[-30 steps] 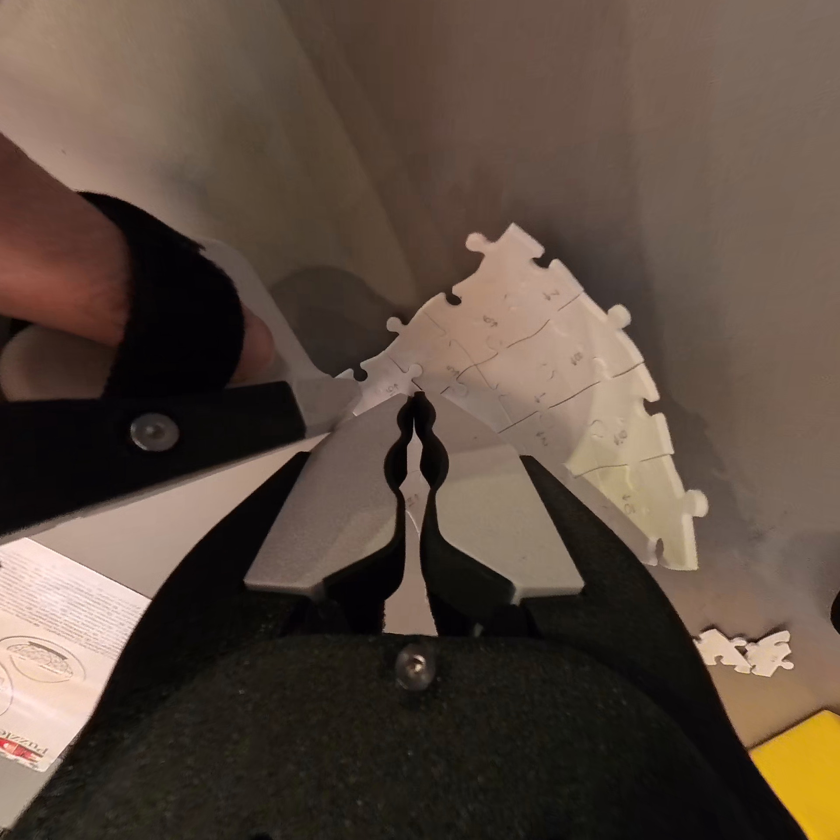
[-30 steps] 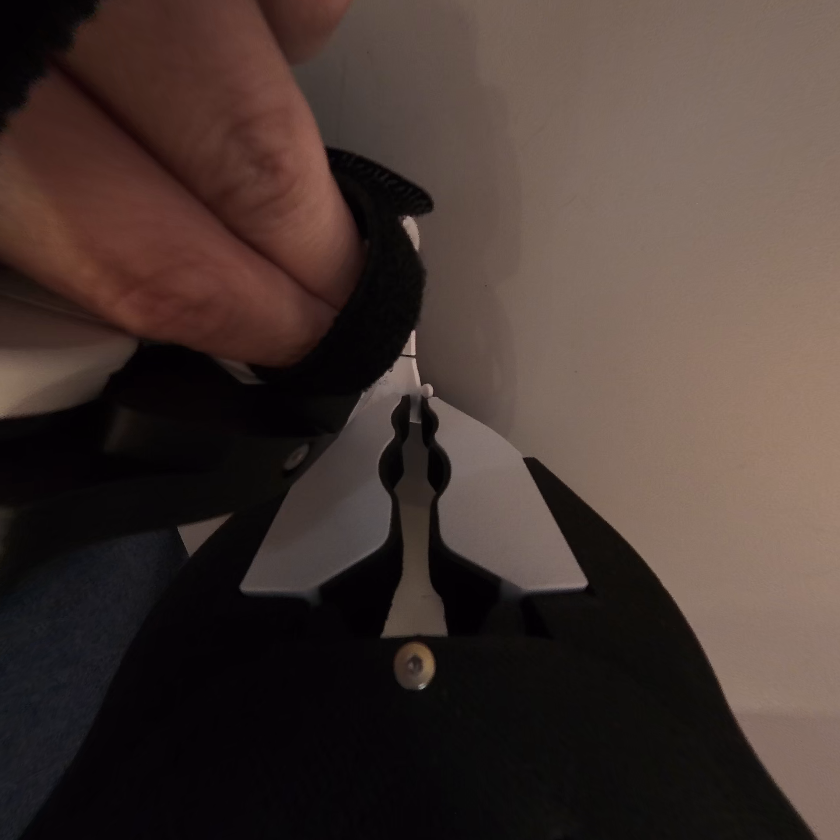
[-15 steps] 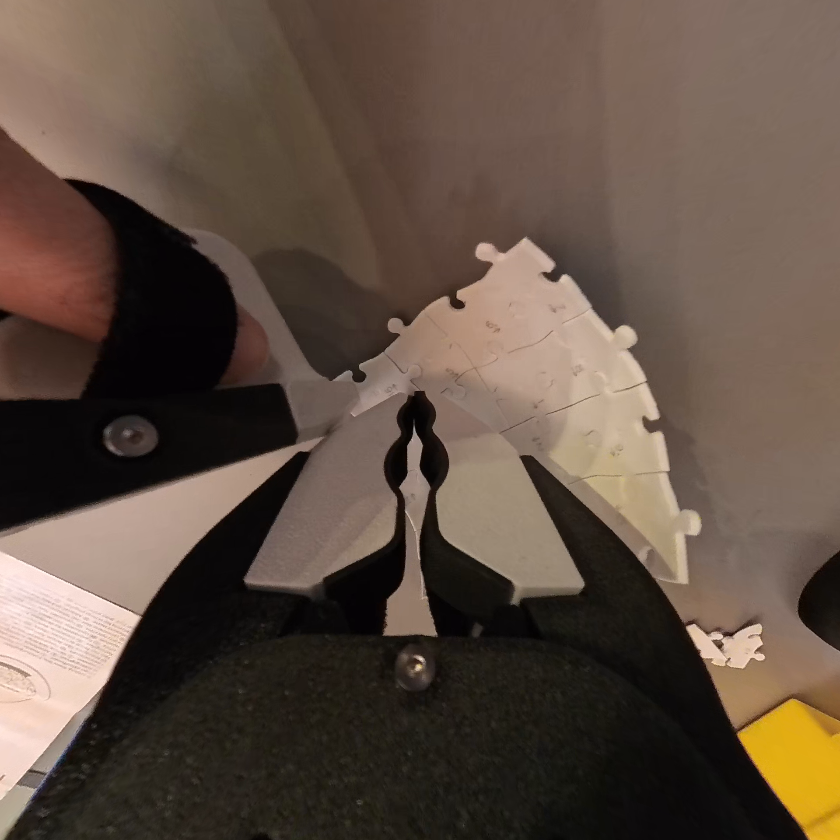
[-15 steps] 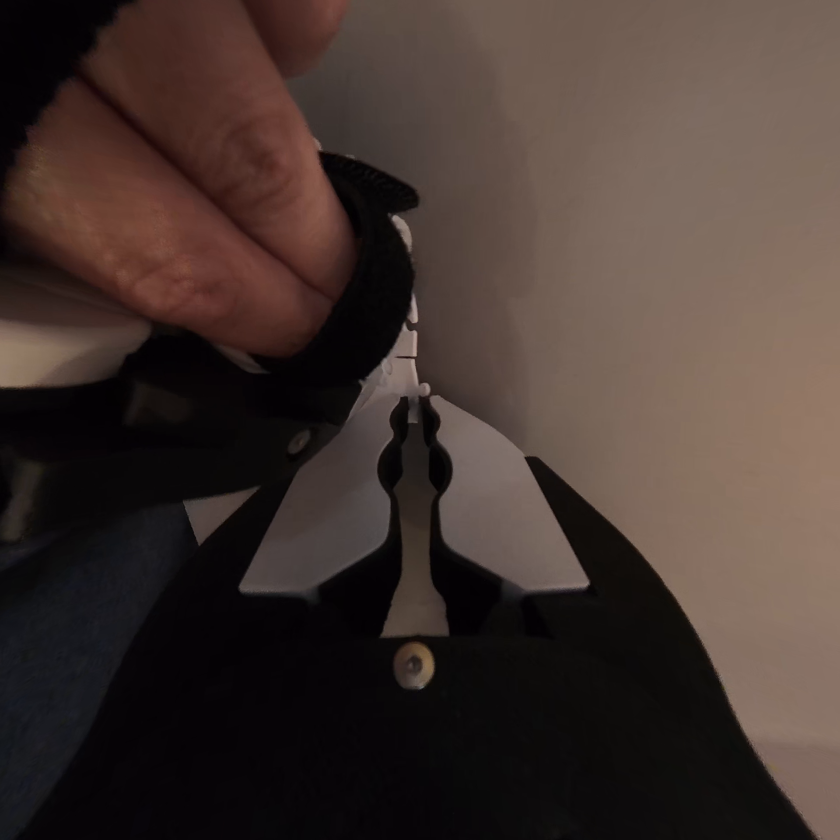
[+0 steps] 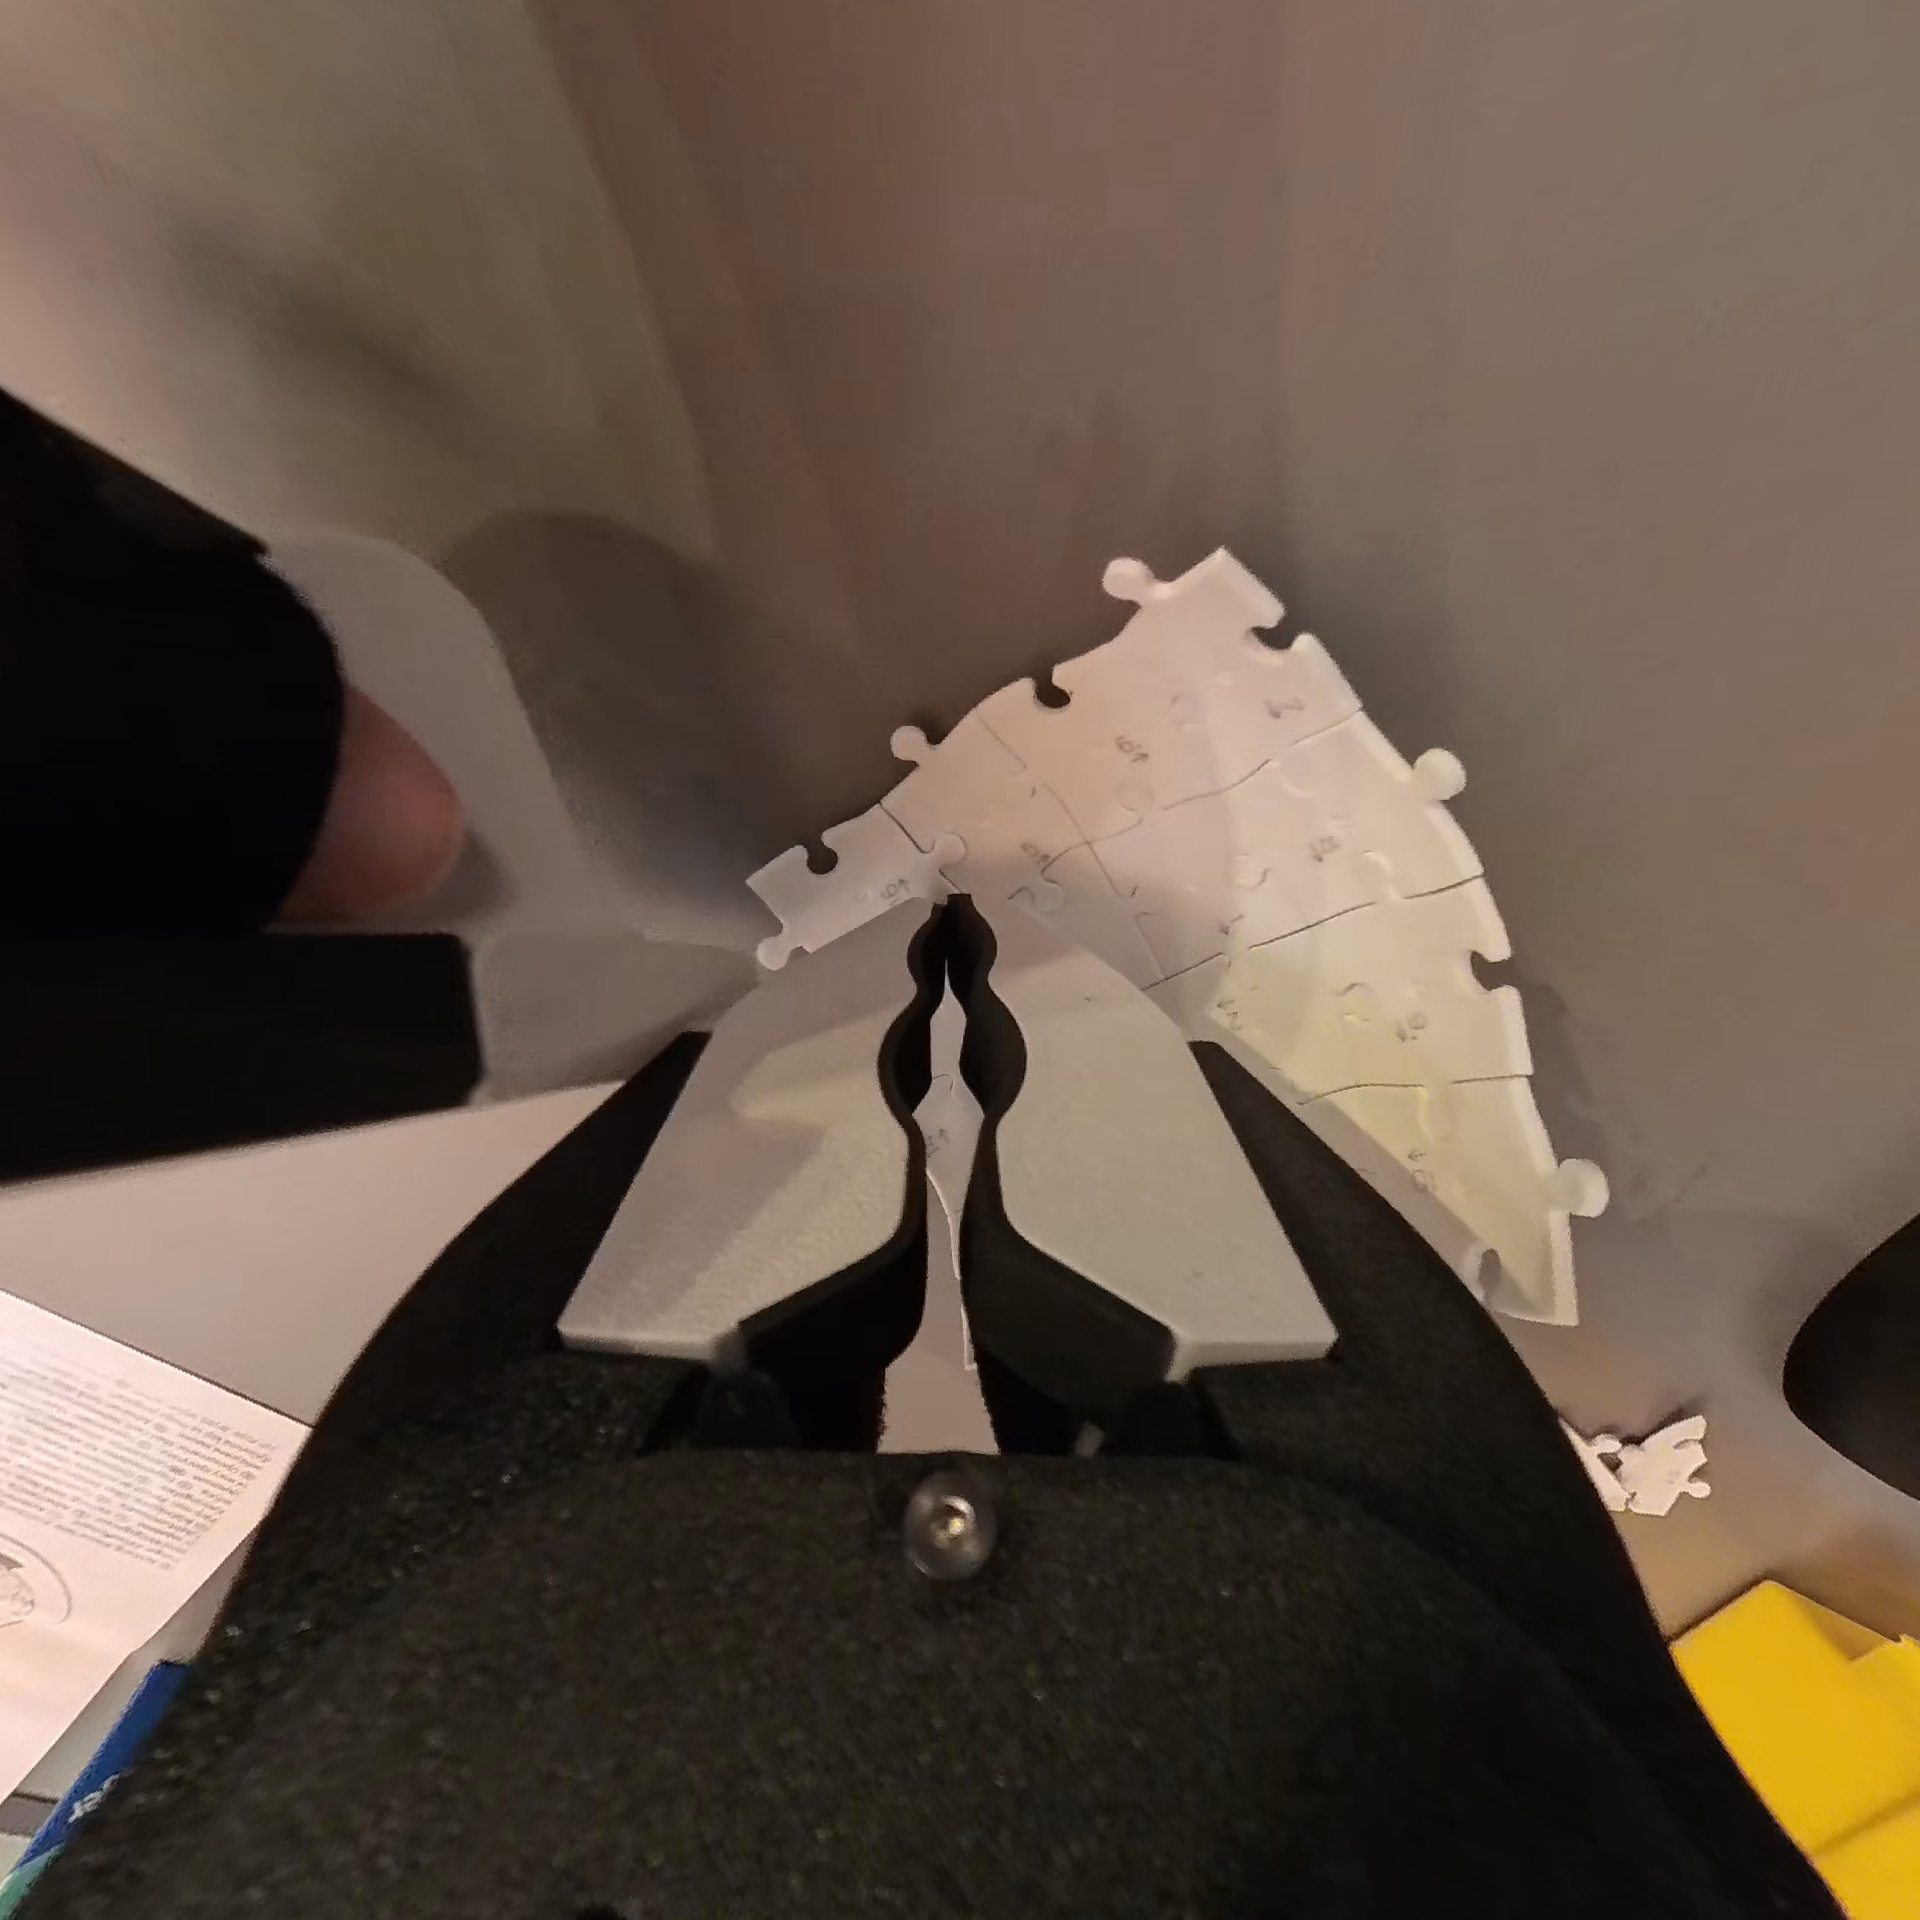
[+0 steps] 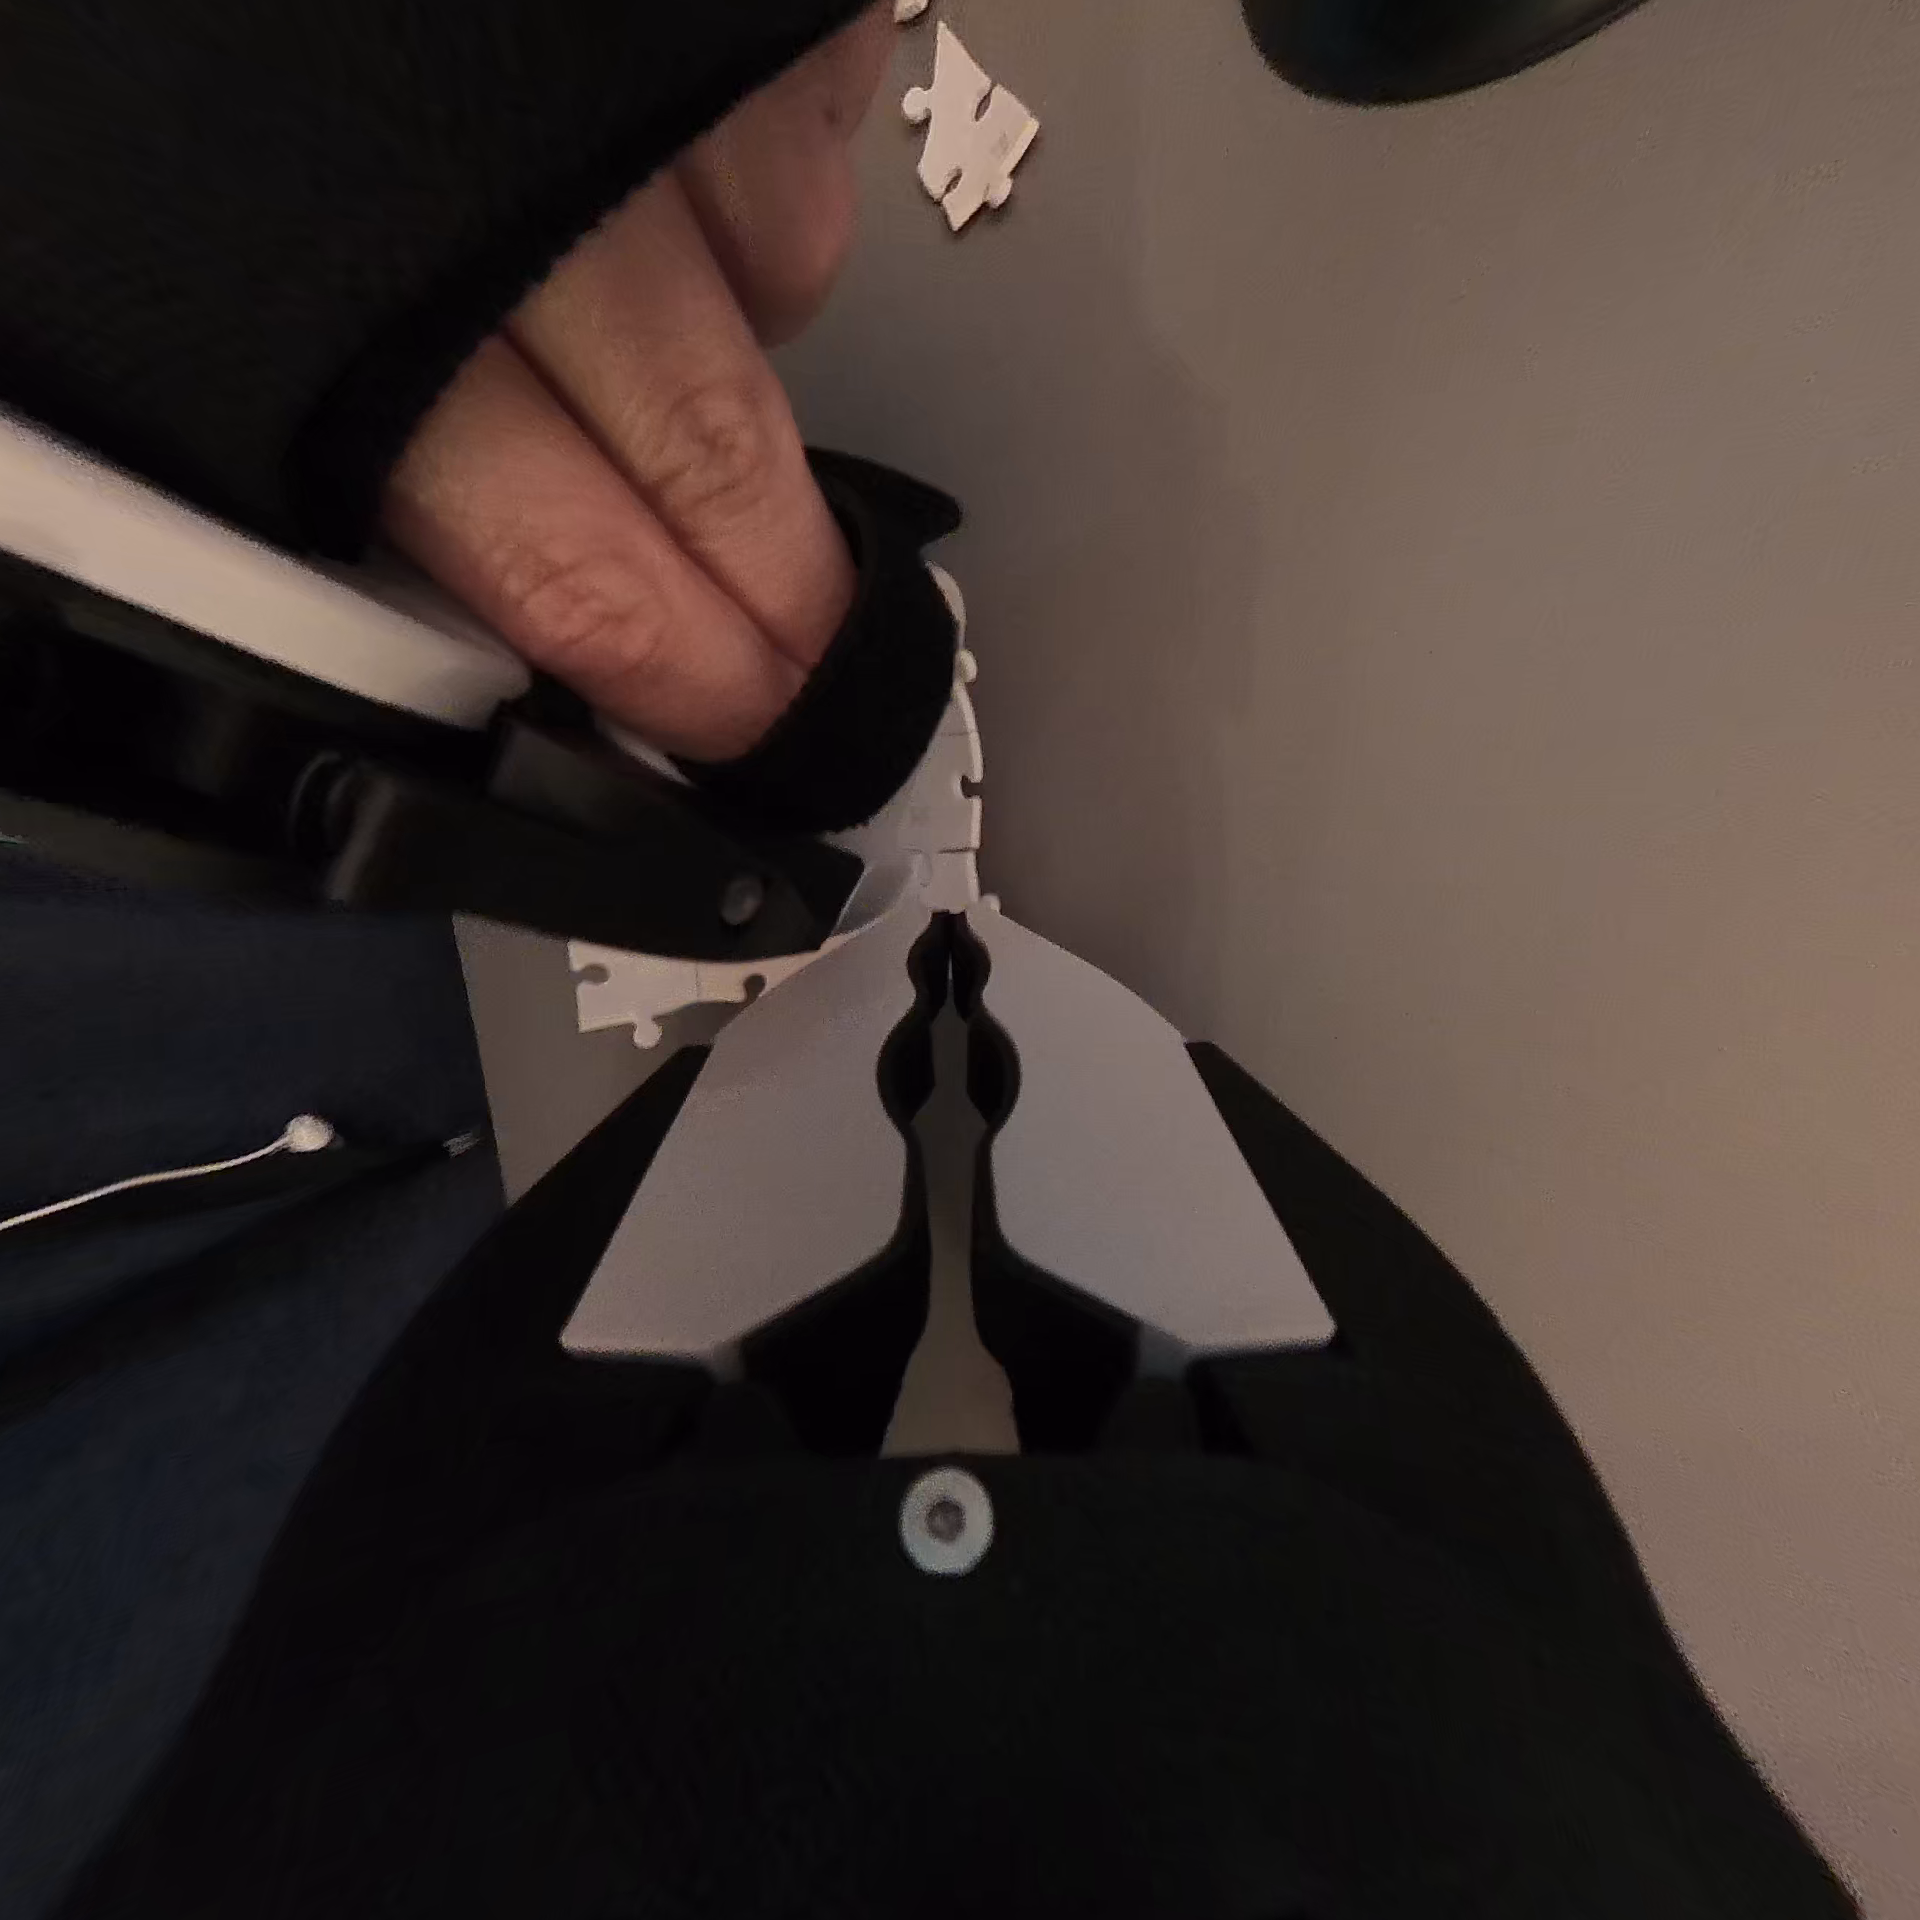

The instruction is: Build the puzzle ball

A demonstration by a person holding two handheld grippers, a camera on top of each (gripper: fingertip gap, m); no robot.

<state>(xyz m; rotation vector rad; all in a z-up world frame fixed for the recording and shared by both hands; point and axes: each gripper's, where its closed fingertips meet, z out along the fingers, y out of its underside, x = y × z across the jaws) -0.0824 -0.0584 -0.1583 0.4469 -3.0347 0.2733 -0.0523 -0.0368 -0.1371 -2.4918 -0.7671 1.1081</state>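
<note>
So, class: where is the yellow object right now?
In the left wrist view, the yellow object sits at the bottom right corner, below the loose puzzle pieces on the table.

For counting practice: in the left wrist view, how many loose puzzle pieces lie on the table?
2: both at the lower right, the left piece beside the right piece. More may be hidden behind the gripper.

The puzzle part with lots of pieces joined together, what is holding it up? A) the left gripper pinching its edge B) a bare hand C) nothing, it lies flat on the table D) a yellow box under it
A: in the left wrist view the left gripper has its fingertips shut on the lower edge of the curved puzzle part, which stands up off the table.
</note>
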